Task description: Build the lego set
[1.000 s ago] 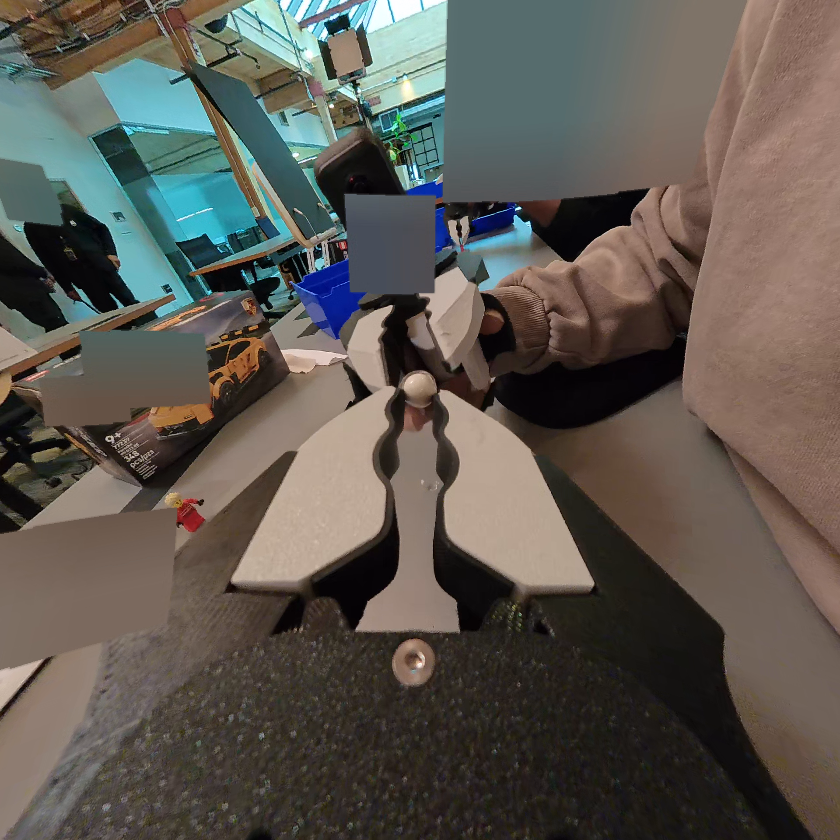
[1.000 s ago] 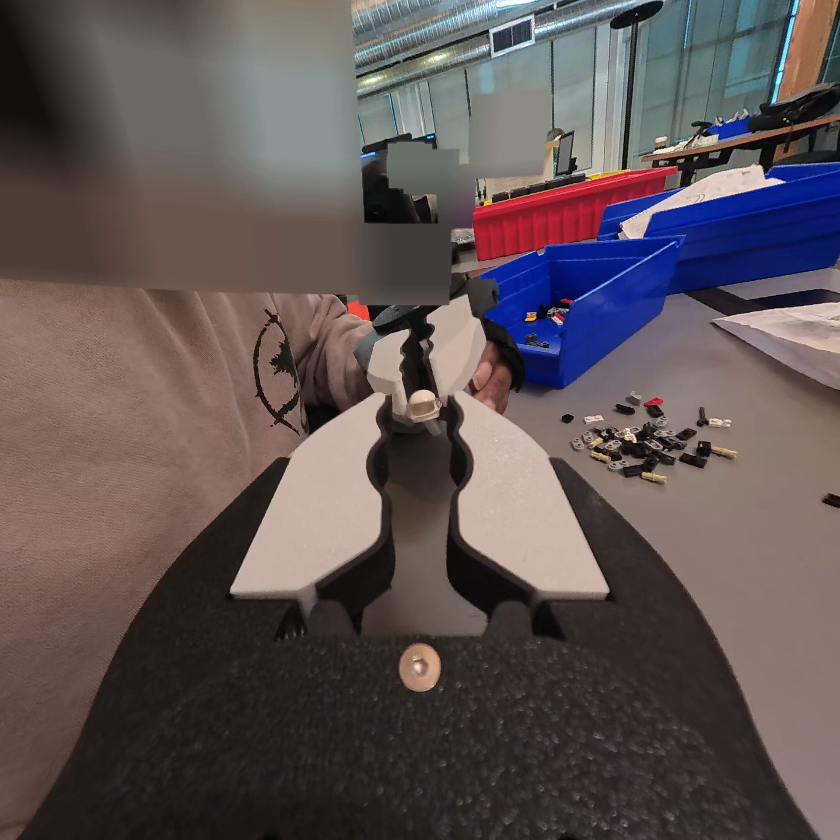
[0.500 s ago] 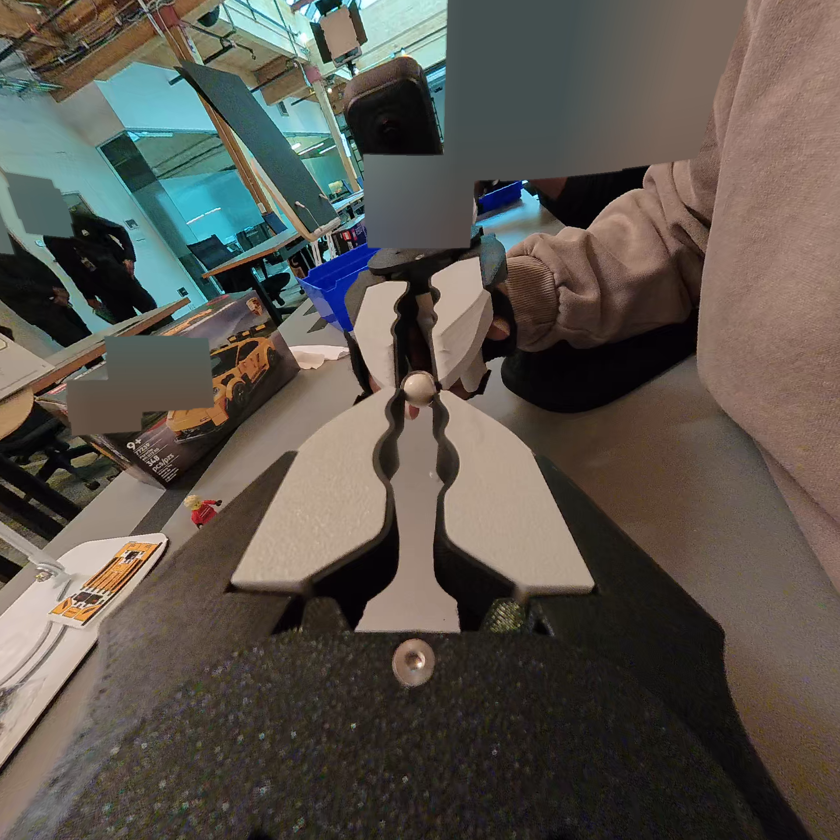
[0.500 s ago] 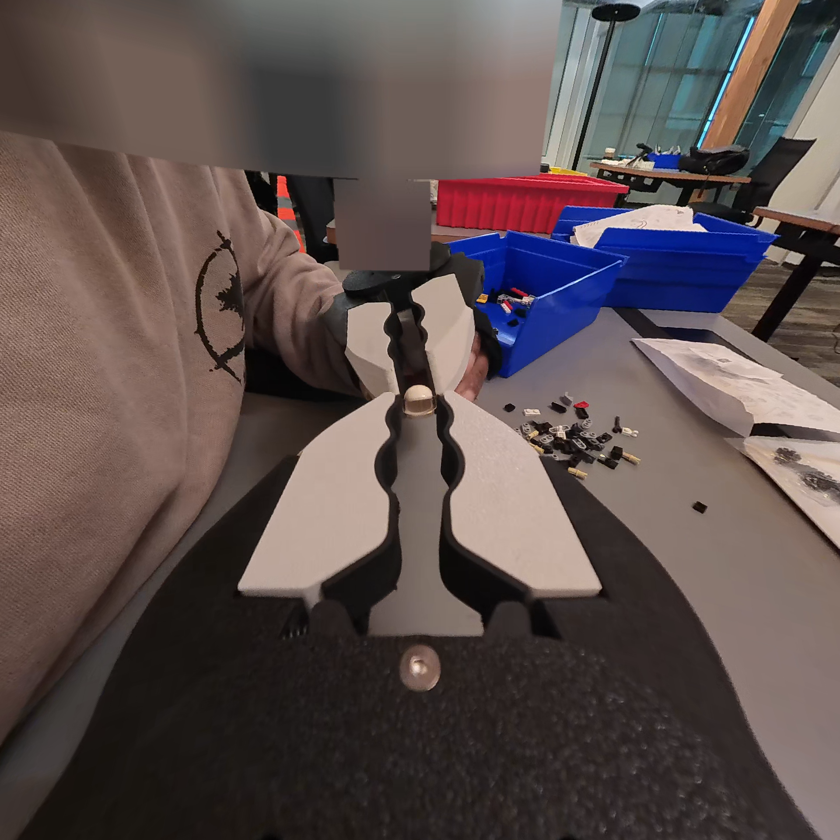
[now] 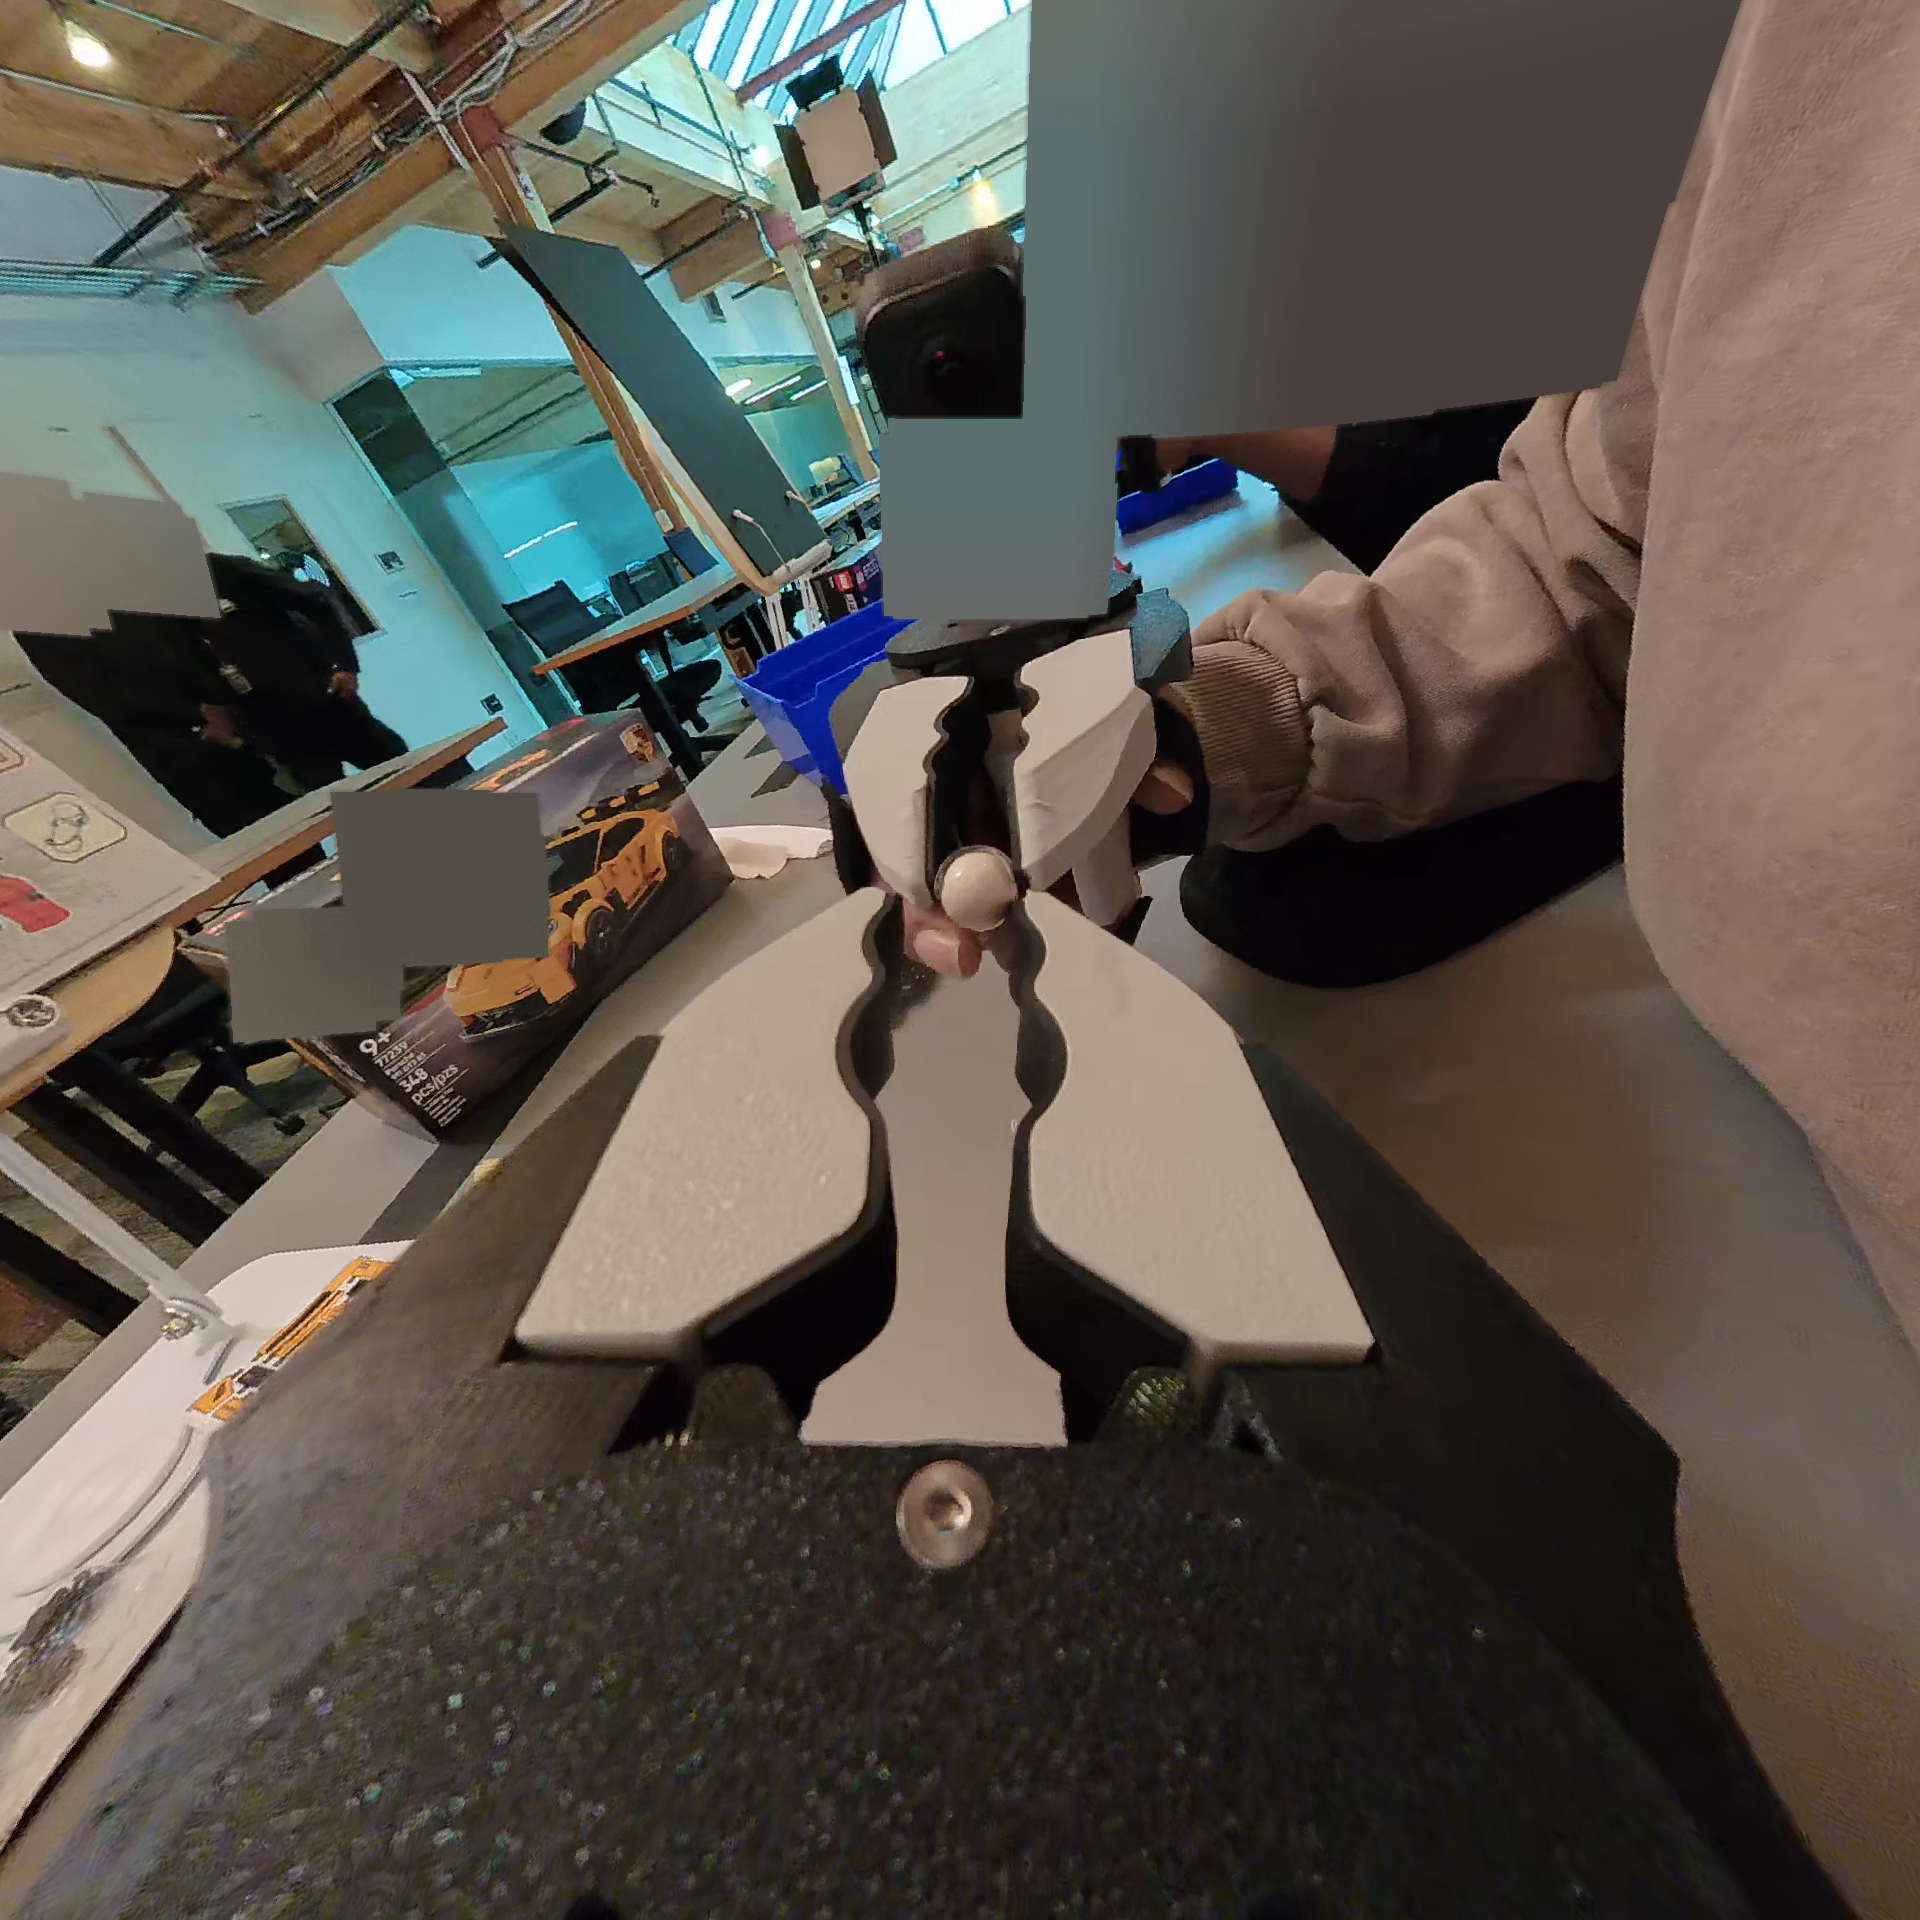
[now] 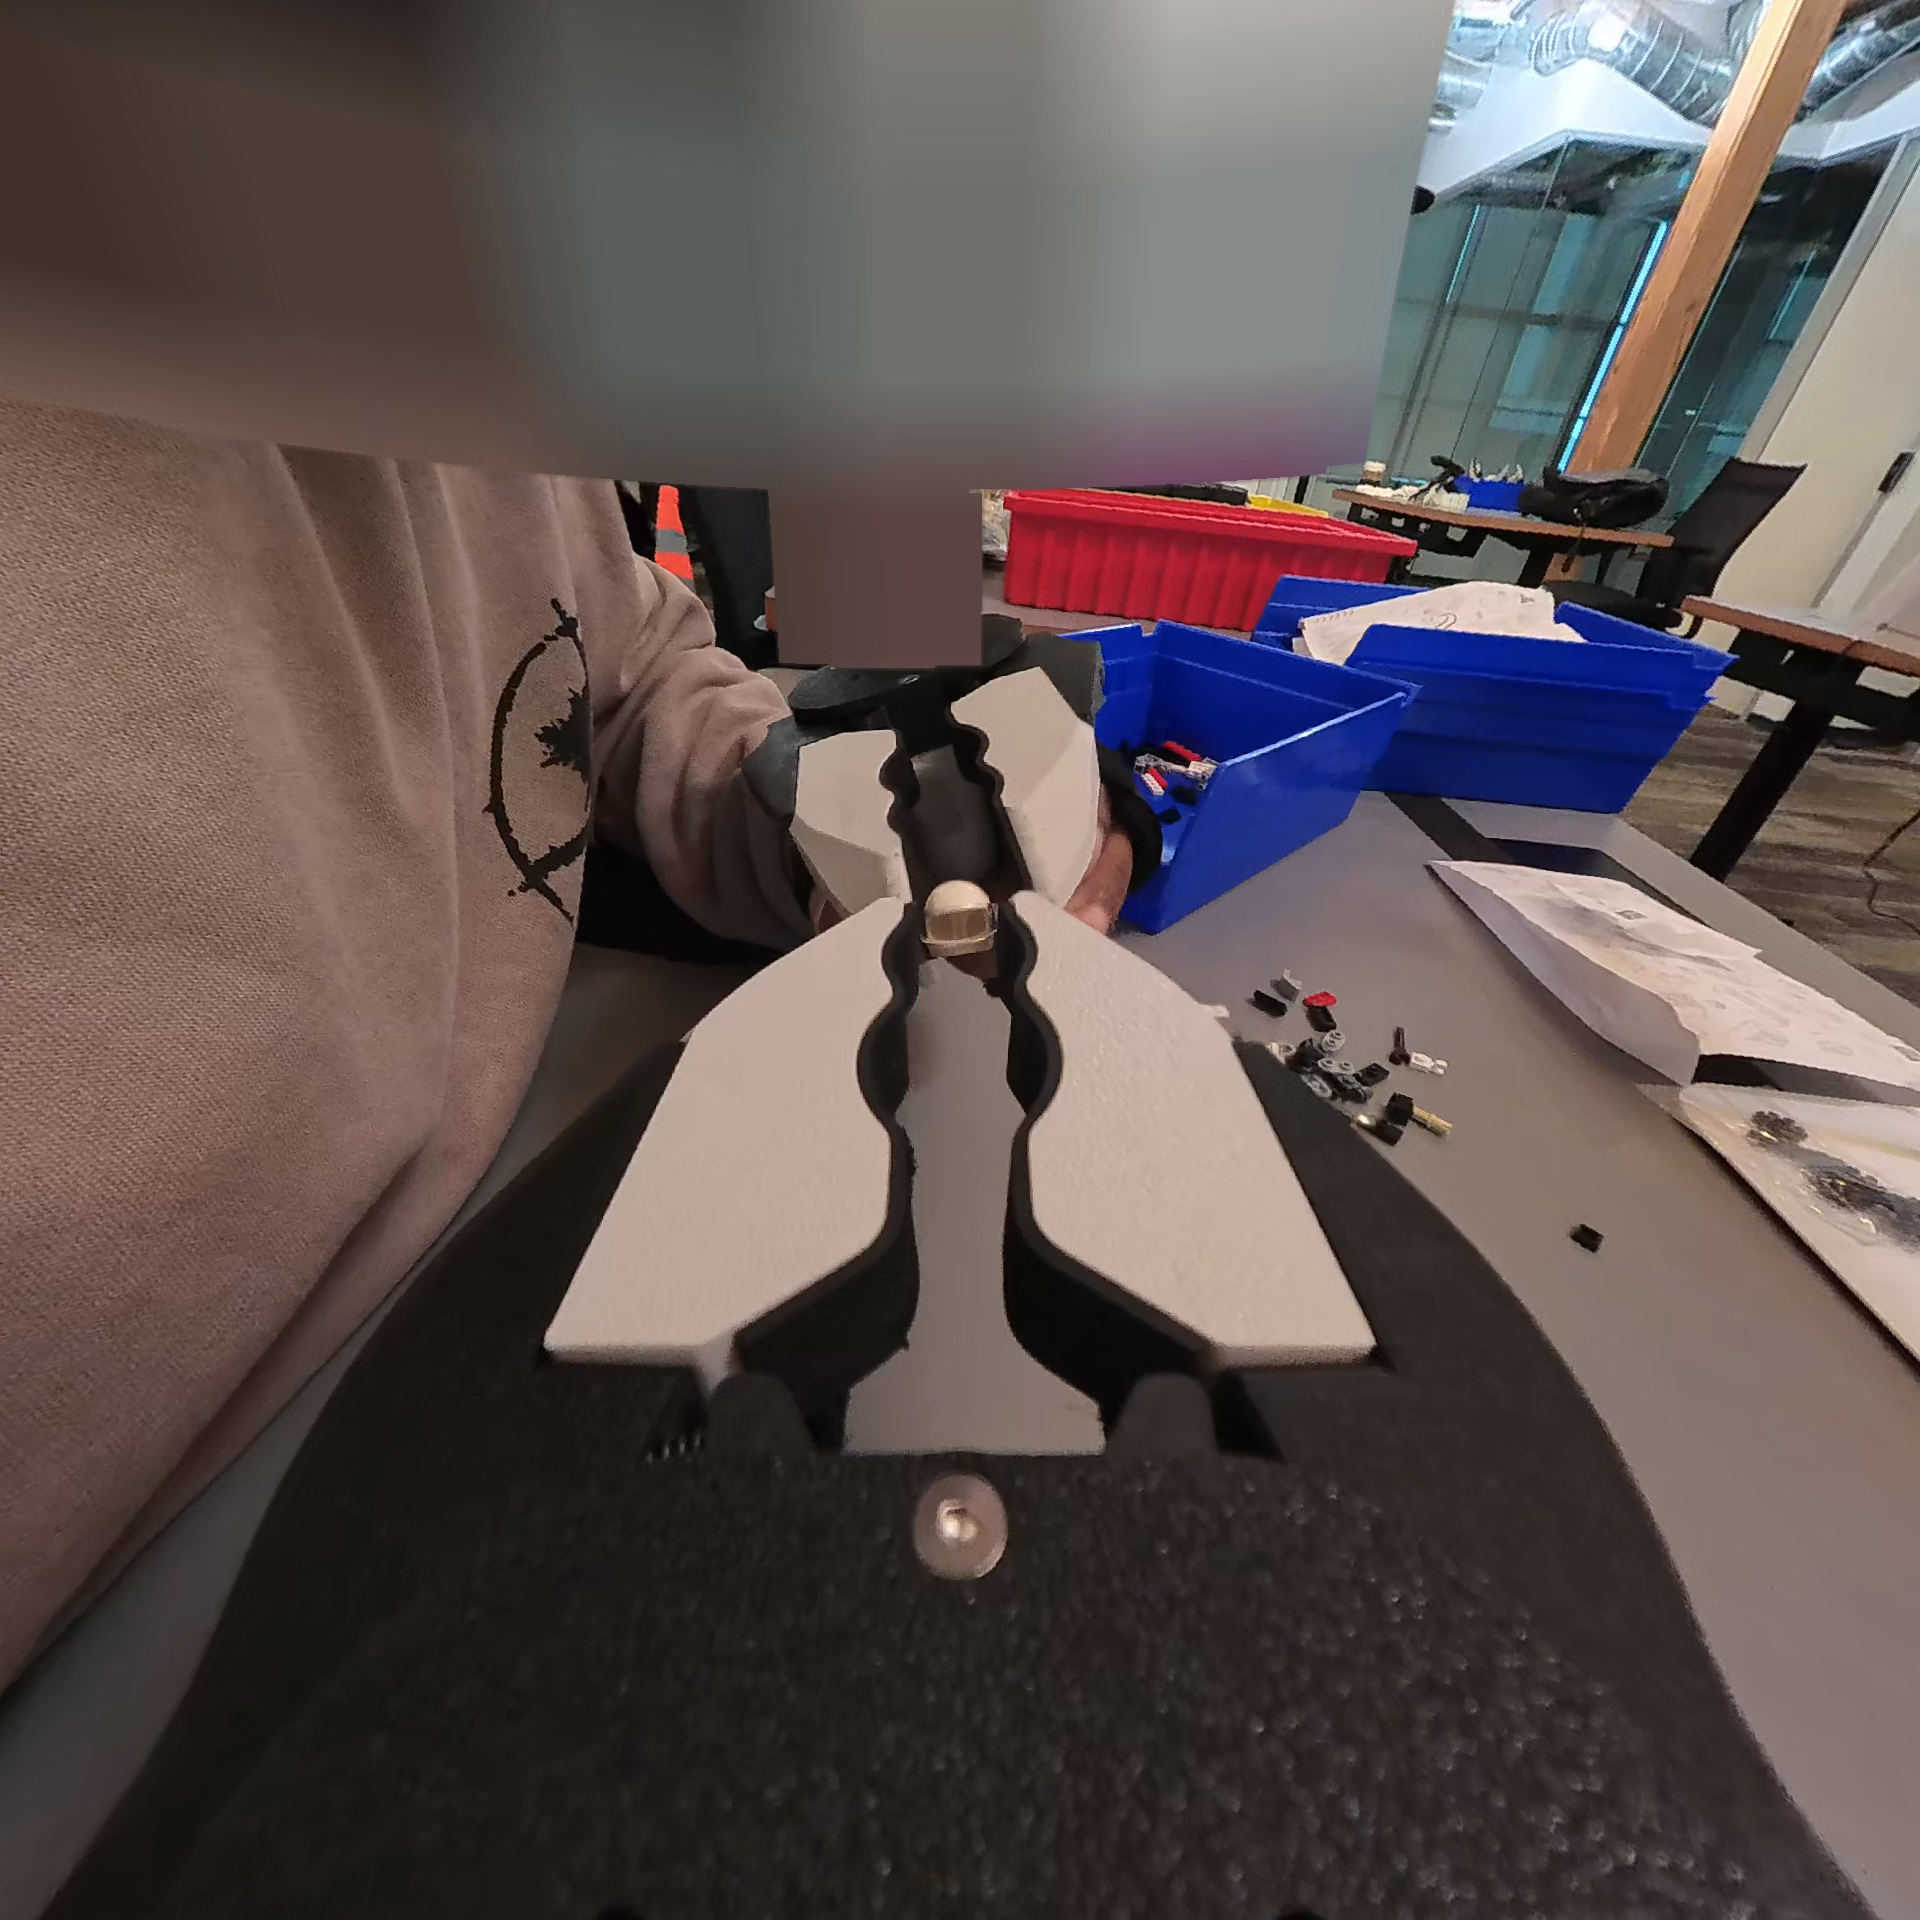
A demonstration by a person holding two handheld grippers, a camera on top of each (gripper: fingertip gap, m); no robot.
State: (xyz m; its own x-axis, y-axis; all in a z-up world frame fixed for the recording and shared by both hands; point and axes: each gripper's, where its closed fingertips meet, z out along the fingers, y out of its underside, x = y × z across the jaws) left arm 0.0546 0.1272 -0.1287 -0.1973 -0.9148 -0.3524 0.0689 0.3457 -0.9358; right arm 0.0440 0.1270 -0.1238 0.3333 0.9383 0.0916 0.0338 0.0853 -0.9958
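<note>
A small white minifigure helmet (image 6: pixel 958 916) sits between the fingertips of my right gripper (image 6: pixel 954 932), whose pads press on its two sides above the grey table (image 6: pixel 1558 1351). In the left wrist view the helmet (image 5: pixel 975 885) shows as a white ball at the tips of the right gripper (image 5: pixel 977 847). My left gripper (image 5: pixel 951 920) faces it tip to tip. Its fingers are spread, with a gap between its left pad and the helmet. The left gripper (image 6: pixel 951 862) also shows beyond the helmet in the right wrist view.
A person in a beige sweatshirt (image 6: pixel 260 883) holds both grippers. A lego box with a yellow car (image 5: pixel 561 894) lies to the left. Blue bins (image 6: pixel 1247 769), a red bin (image 6: pixel 1195 561), loose small pieces (image 6: pixel 1340 1060) and instruction sheets (image 6: pixel 1662 966) lie to the right. The tips of both grippers are at nearly the same place.
A second ago my left gripper was shut on the helmet and my right fingers stood wider. The right pads then came together on it, and now the left fingers have spread off it.
</note>
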